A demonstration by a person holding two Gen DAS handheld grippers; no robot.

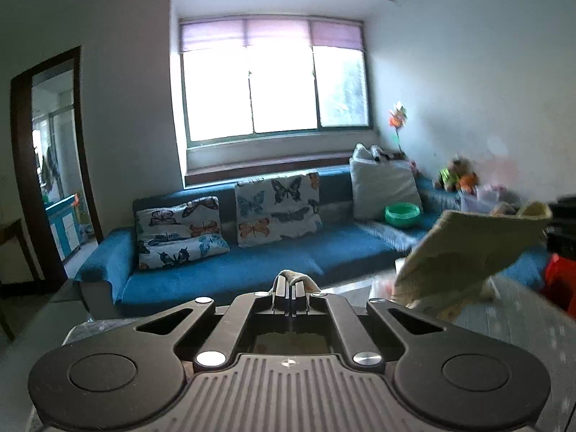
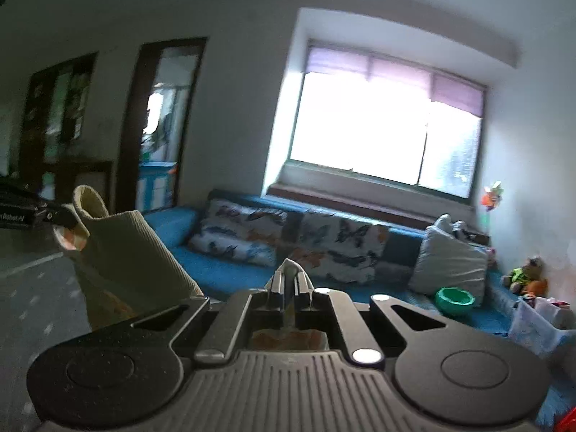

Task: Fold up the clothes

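A pale cream ribbed garment (image 1: 464,252) hangs in the air, stretched between both grippers. My left gripper (image 1: 291,282) is shut on one edge of it, a fold of cloth bulging over the fingertips. In the left wrist view the garment's far corner reaches the other gripper (image 1: 561,208) at the right edge. My right gripper (image 2: 288,277) is shut on another edge of the garment (image 2: 126,252), with cloth poking up between its fingers. The left gripper (image 2: 36,216) shows at the left edge of the right wrist view, holding the garment's cuff-like end.
A blue sofa (image 1: 223,270) with butterfly cushions (image 1: 277,207) and a white pillow (image 1: 385,187) runs under the bright window (image 1: 273,90). A green bowl (image 1: 402,214) and soft toys (image 1: 457,178) sit at its right end. A grey patterned surface (image 1: 522,316) lies below, a doorway (image 1: 54,172) at left.
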